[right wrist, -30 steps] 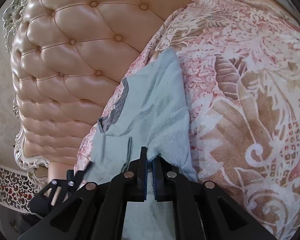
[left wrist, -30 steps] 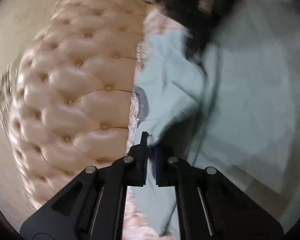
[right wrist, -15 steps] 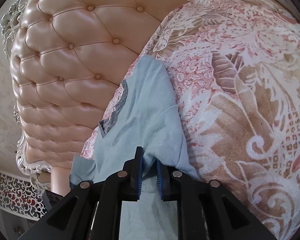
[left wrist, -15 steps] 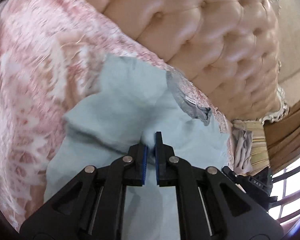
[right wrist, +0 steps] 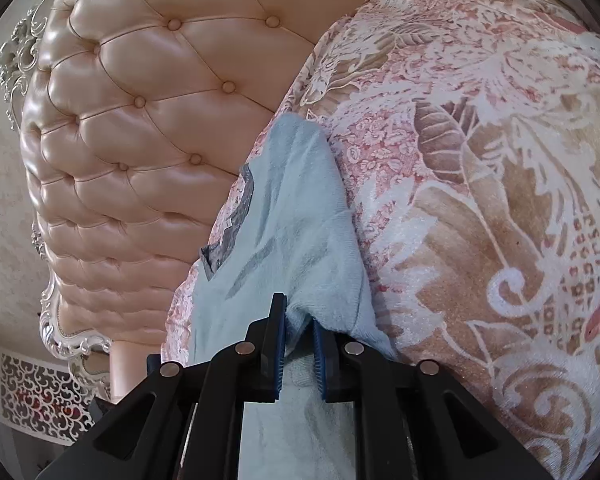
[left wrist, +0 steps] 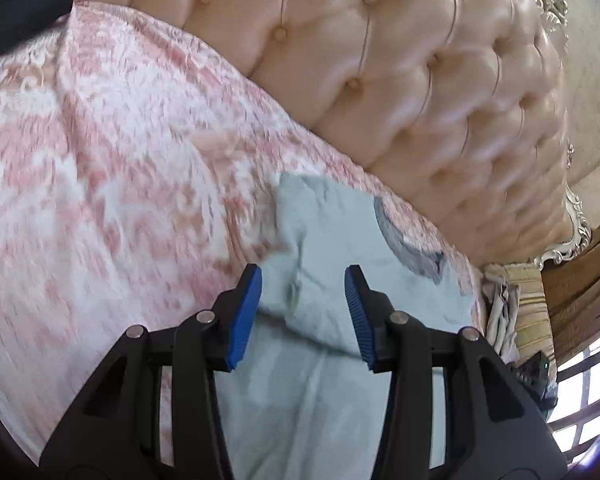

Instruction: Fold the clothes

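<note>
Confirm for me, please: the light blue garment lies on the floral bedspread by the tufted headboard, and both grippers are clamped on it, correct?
Not quite: the left wrist view shows the left gripper open above the light blue garment. Only the right gripper grips it.

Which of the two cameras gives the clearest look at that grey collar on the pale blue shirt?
The right wrist view: the grey collar on the pale blue shirt is sharp and unobstructed there. The left wrist view shows the collar too, but motion-blurred.
</note>
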{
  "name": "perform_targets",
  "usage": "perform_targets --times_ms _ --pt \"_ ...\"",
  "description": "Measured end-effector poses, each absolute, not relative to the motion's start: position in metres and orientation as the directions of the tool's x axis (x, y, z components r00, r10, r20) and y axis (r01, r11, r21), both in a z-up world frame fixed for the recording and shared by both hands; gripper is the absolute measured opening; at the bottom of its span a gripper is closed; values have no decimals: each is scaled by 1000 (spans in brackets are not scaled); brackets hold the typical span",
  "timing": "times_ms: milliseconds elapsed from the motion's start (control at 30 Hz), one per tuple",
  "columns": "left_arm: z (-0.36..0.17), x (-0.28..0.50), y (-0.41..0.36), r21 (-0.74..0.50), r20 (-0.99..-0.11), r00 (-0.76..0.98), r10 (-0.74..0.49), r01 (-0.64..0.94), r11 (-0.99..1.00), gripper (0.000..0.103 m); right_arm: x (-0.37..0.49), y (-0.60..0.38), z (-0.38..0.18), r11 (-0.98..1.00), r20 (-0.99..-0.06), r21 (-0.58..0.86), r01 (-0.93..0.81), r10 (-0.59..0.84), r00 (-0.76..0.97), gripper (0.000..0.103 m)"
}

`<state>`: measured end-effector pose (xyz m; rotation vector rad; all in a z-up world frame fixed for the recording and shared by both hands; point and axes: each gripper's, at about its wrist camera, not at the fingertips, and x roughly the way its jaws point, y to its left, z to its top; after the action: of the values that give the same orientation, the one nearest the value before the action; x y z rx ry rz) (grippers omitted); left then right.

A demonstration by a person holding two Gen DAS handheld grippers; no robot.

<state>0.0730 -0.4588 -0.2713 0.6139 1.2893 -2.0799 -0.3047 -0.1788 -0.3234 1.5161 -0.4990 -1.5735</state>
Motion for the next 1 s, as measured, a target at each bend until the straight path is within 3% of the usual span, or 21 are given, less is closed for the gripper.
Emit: perform_targets --times_ms 233,500,667,1000 --pt "-284 35 -504 -702 -654 -756 -31 621 -348 47 -307 -176 -326 -538 -586 793 285 -801 121 13" --pt "-295 21 -513 -677 -702 -711 44 648 -348 45 -307 -179 -325 -539 -589 790 290 -799 120 13" --pt "-295 15 -514 -659 -723 -687 70 656 -368 34 -307 -180 -325 -539 -590 790 293 -799 120 13" --pt "-306 4 -514 -581 -799 -592 108 713 -393 33 -306 -181 -324 -538 -590 789 297 -799 120 13"
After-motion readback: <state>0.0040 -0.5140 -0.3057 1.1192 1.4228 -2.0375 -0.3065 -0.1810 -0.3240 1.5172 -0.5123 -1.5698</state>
